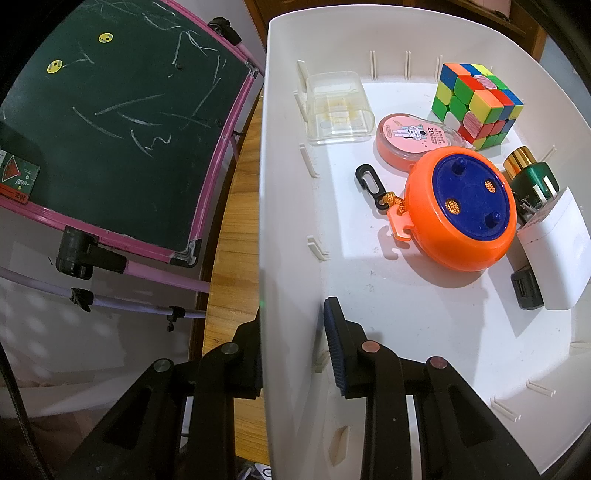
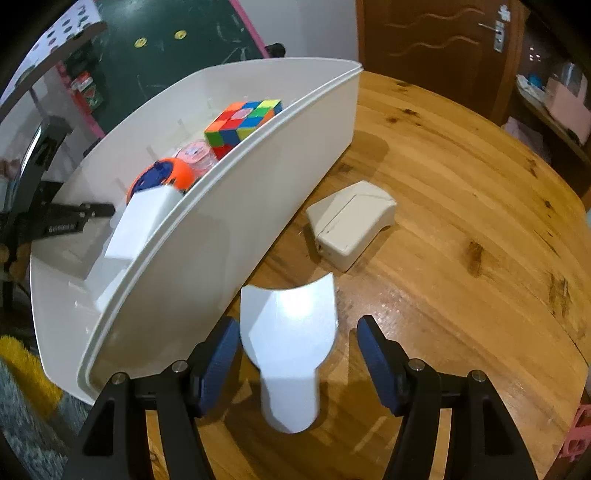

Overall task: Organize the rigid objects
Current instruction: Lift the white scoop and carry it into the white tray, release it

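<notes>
A white bin (image 1: 288, 184) stands on a round wooden table (image 2: 461, 221). My left gripper (image 1: 291, 317) is shut on the bin's near wall, one finger outside and the blue pad (image 1: 332, 332) inside. In the bin lie a colour cube (image 1: 476, 107), a clear plastic box (image 1: 338, 107), a pink tape dispenser (image 1: 410, 140), an orange round case with a blue disc (image 1: 461, 214) and a white block (image 1: 554, 251). My right gripper (image 2: 295, 325) is open beside the bin, with a white scoop-shaped piece (image 2: 291, 350) between its fingers and a clear gap at the right pad. An off-white box (image 2: 351, 225) lies on the table ahead.
A green chalkboard with a pink frame (image 1: 110, 129) stands left of the table. A green-and-gold item (image 1: 528, 177), a black clip (image 1: 369, 186) and a small black part (image 1: 526, 288) also lie in the bin. A brown door (image 2: 443, 33) is behind the table.
</notes>
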Tool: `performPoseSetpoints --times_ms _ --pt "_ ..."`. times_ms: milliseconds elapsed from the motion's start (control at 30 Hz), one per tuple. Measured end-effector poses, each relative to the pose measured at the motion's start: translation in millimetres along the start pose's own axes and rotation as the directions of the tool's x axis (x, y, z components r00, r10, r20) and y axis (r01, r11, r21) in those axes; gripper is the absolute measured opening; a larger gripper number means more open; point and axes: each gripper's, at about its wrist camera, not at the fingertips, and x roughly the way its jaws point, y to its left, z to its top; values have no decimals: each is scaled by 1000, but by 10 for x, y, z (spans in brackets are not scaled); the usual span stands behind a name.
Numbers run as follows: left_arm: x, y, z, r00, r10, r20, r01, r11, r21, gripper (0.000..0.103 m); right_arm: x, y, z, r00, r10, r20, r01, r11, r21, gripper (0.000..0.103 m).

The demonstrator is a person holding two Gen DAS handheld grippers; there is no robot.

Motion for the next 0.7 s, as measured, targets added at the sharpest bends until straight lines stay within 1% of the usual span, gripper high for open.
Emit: performPoseSetpoints --times_ms 67,167,333,367,400,467,533,700 --pt "0 1 0 1000 0 0 0 1000 -2 32 13 56 -48 1000 -12 -9 12 999 -34 67" --pt "0 -2 1 1000 0 -1 0 1000 -2 32 110 126 -8 999 -38 -16 37 996 -76 67" --pt "2 -5 3 1000 0 -1 0 1000 -1 32 176 188 10 997 -79 -6 78 992 -103 66" --pt "2 -5 3 1000 0 -1 0 1000 -1 32 174 205 7 996 -87 0 86 991 -106 61" --pt "1 -6 3 1000 0 -1 0 1000 -2 32 169 211 12 996 -91 9 91 990 -107 56" --pt "2 -8 5 1000 0 -1 0 1000 -2 32 165 198 15 996 -88 10 89 991 -96 56" --pt "1 -8 5 1000 -1 -1 1 1000 -2 32 149 187 8 994 -107 18 109 990 -91 55" --pt "0 -11 8 1000 -2 0 2 1000 -3 32 -70 175 48 988 -138 74 141 989 -44 55"
